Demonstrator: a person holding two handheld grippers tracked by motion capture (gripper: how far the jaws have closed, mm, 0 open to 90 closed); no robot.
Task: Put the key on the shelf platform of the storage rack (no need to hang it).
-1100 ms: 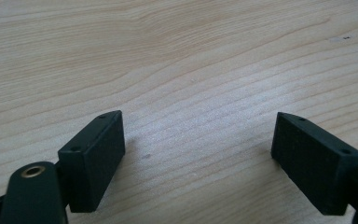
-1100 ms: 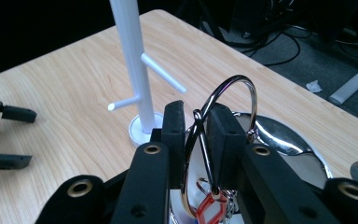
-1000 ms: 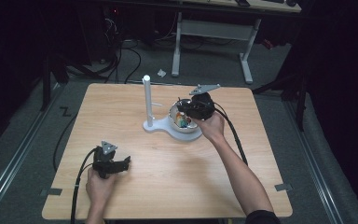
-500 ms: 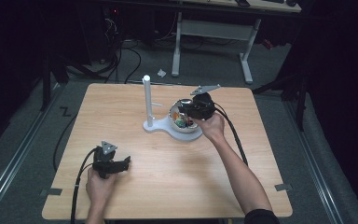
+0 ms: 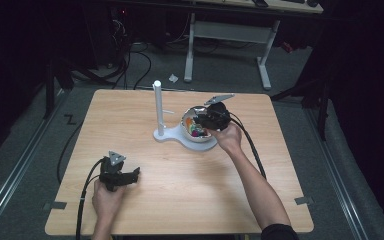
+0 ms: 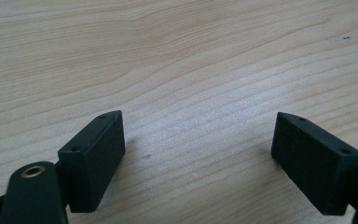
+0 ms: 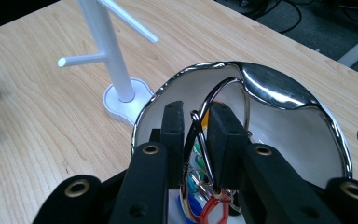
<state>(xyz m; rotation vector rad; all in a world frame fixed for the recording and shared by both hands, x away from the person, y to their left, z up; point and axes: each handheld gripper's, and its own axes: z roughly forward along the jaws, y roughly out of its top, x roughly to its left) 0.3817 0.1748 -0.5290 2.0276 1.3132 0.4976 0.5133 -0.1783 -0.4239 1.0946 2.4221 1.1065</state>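
A shiny bowl [image 5: 184, 121] with a chrome rim [image 7: 279, 93] sits on the base of a white peg stand [image 5: 157, 107]. It holds several coloured clips, among them a red one [image 7: 212, 210] and a green one [image 7: 196, 149]. My right gripper [image 5: 203, 125] dips into the bowl from the right. In the right gripper view its jaws [image 7: 196, 135] are shut on a thin silver ring [image 7: 223, 88] that arches up between them. My left gripper [image 5: 131, 175] rests on the wood near the front left. It stands open [image 6: 198, 154] with only bare tabletop between its fingers.
The white stand [image 7: 107, 51] has thin side pegs and rises just left of the bowl. The wooden table [image 5: 260, 165] ends at edges on all sides, with dark floor, cables and a desk frame [image 5: 195, 50] beyond.
My right gripper has sunk slightly into the bowl, still pinching the silver ring. The left gripper has not moved.
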